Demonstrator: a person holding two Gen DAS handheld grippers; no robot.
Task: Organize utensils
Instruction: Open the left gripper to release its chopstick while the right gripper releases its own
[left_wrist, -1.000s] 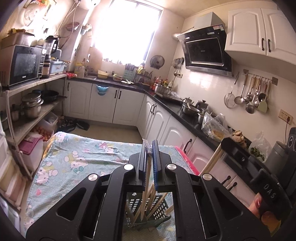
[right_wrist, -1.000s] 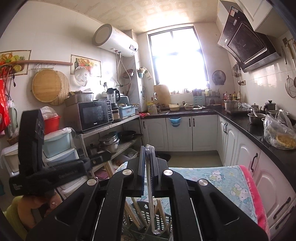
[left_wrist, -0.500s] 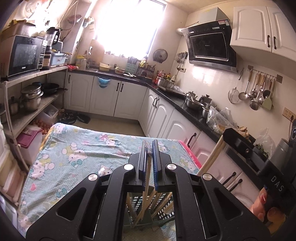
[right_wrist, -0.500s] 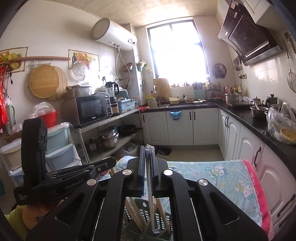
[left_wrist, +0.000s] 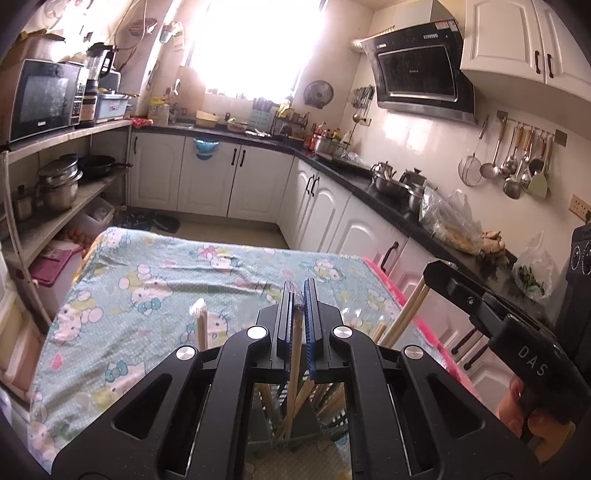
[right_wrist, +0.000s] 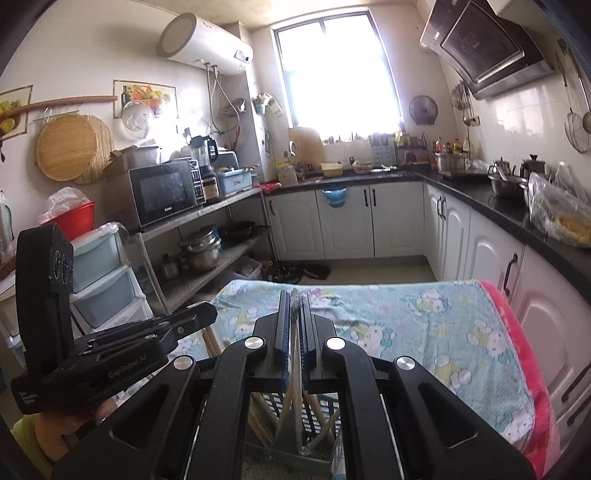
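Observation:
My left gripper (left_wrist: 298, 295) is shut on a pair of plastic-wrapped wooden chopsticks (left_wrist: 294, 365) whose lower ends reach into a dark green slotted utensil basket (left_wrist: 295, 439) below the jaws. Several more chopsticks (left_wrist: 201, 325) stand in that basket. My right gripper (right_wrist: 294, 306) is shut on another wrapped chopstick pair (right_wrist: 295, 398), held upright over the same basket (right_wrist: 314, 410). Each gripper shows in the other's view: the right one at the right edge (left_wrist: 491, 314), the left one at the left edge (right_wrist: 110, 354).
The basket stands at the near edge of a table with a light blue cartoon-print cloth (left_wrist: 177, 280), pink edged at the right (right_wrist: 524, 350). White cabinets and a black counter (left_wrist: 388, 192) run along the right. A shelf with pots and a microwave (right_wrist: 166, 192) stands left.
Both grippers have come down and tilted toward the table, so more of the cloth shows. The chopsticks they hold have sunk lower toward the basket. Both stay shut.

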